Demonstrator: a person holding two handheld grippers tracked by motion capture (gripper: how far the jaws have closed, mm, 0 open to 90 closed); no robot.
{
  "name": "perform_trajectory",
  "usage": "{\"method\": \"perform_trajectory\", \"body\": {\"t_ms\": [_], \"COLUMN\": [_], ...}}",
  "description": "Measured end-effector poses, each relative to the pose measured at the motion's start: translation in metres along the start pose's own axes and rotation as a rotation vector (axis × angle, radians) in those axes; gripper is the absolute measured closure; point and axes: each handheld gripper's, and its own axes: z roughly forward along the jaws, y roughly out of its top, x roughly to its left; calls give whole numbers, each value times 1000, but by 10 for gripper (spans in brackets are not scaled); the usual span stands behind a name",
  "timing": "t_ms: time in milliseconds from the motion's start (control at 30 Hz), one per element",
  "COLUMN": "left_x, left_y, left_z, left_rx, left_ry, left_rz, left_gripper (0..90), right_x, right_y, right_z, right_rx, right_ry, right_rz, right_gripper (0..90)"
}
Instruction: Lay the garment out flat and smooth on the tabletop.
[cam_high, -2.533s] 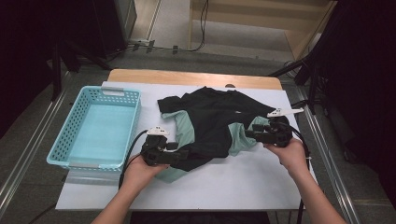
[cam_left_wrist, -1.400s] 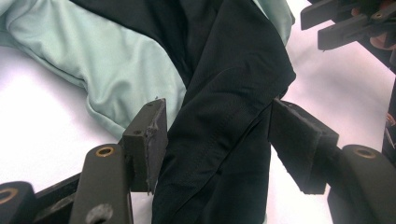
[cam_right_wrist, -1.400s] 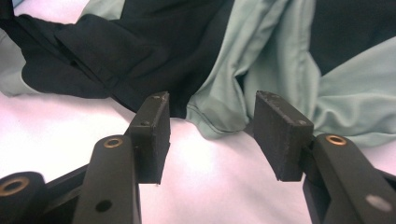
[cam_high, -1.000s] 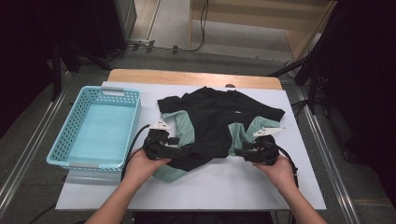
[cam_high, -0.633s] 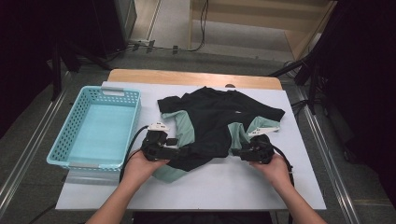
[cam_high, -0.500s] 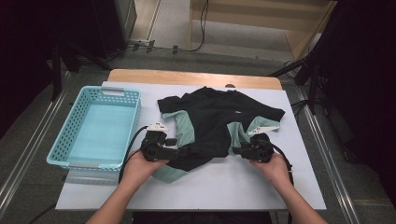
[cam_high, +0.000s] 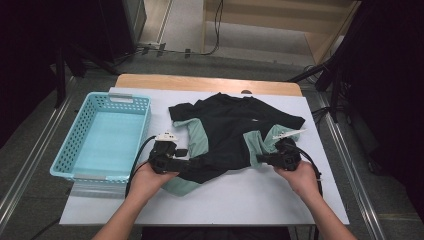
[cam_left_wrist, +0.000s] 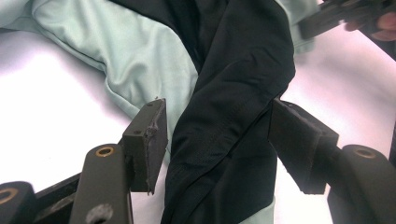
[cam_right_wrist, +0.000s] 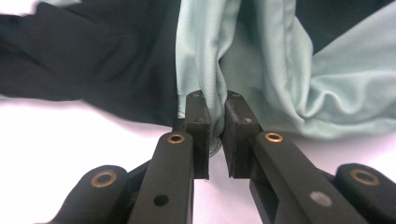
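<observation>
— From up high, what's on the table (cam_high: 250, 200)?

— A black and mint-green shirt (cam_high: 227, 132) lies crumpled at the centre of the frame, on the white table top. A light blue basket (cam_high: 82, 135) sits at centre left, just beside the shirt. There's a small pale mark on the shirt's chest, too small to read.

— And the hands?

— Both come in from the bottom edge. The left claw (cam_high: 192, 163) points right into the shirt's lower left hem; the right claw (cam_high: 260, 159) points left at the lower right hem.

— What about the left gripper view?

— The left claw (cam_left_wrist: 217, 140) is spread wide, with a ridge of black cloth (cam_left_wrist: 229, 116) running up between the jaws. The right-hand pad touches the fabric; the left pad stands just off it. Mint cloth lies at upper left, and the other gripper shows at the upper right corner.

— The right gripper view?

— The right claw (cam_right_wrist: 215, 135) is pressed together, pinching a fold of the mint cloth (cam_right_wrist: 212, 70) at mid-frame. Black cloth fills the upper left. No writing I can read anywhere.
</observation>
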Motion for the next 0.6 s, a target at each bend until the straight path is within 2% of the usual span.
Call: {"method": "perform_trajectory", "body": {"t_ms": [200, 433, 600], "left_x": [-5, -8, -13], "left_y": [0, 1, 1], "left_z": [1, 2, 5], "left_rx": [-1, -1, 5], "left_ry": [2, -11, -21], "left_rz": [27, 44, 67], "left_gripper": [388, 388, 389], "right_x": [2, 2, 1], "right_y": [-7, -20, -32], "right_z": [-19, -33, -38], "right_rx": [4, 8, 11], "right_ry": [25, 43, 25], "right_rz": [22, 43, 41], "right_gripper": [794, 794, 793]}}
